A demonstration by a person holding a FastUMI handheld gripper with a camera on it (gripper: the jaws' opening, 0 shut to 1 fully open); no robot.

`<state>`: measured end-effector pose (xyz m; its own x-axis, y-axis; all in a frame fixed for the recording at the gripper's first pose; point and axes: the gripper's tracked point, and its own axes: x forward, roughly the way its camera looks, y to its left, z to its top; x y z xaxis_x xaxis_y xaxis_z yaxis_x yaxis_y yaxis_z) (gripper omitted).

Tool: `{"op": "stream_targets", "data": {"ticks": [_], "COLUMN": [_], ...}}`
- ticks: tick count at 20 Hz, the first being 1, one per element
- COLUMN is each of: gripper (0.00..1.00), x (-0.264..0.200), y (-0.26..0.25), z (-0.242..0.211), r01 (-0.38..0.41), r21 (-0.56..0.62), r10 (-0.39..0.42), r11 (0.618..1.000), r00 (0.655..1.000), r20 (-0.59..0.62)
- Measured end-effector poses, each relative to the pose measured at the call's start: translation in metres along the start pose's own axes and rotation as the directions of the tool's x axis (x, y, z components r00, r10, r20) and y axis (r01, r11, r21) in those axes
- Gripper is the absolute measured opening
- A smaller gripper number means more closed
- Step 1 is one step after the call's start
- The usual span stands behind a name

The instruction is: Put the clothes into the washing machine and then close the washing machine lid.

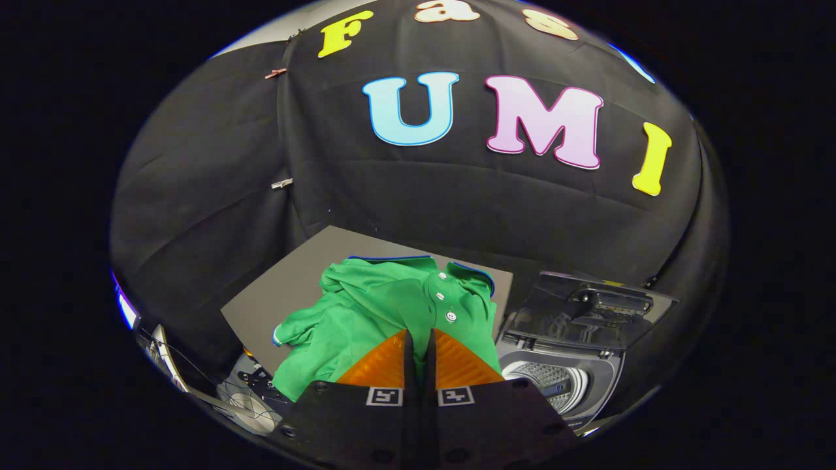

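A green polo shirt [385,300] with white buttons and blue trim lies crumpled on a dark grey tabletop [287,294]. Right of it stands a small top-loading washing machine [591,391], its lid [588,310] raised and the metal drum [548,382] showing. My gripper [418,334] hovers in front of the shirt, its fingertips over the garment's near edge. The two fingers stand pressed almost together, a thin dark slit between them, and no cloth shows in that slit.
Below the table's left corner sit some dark gear and a round wire-framed object [251,405]. The black cloth wall hangs close behind the table and the washer. Two small clips [282,184] hold the cloth at the left.
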<state>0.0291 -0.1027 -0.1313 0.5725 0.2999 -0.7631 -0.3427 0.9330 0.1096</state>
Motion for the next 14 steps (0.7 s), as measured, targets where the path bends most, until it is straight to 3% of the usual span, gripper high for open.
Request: {"op": "stream_targets", "data": {"ticks": [14], "gripper": [0.05], "x": [-0.061], "y": [-0.139], "z": [-0.01], "r01": [-0.099], "r21": [-0.016], "r10": [0.1], "r11": [0.995], "r00": [0.99], "r20": [0.099]}}
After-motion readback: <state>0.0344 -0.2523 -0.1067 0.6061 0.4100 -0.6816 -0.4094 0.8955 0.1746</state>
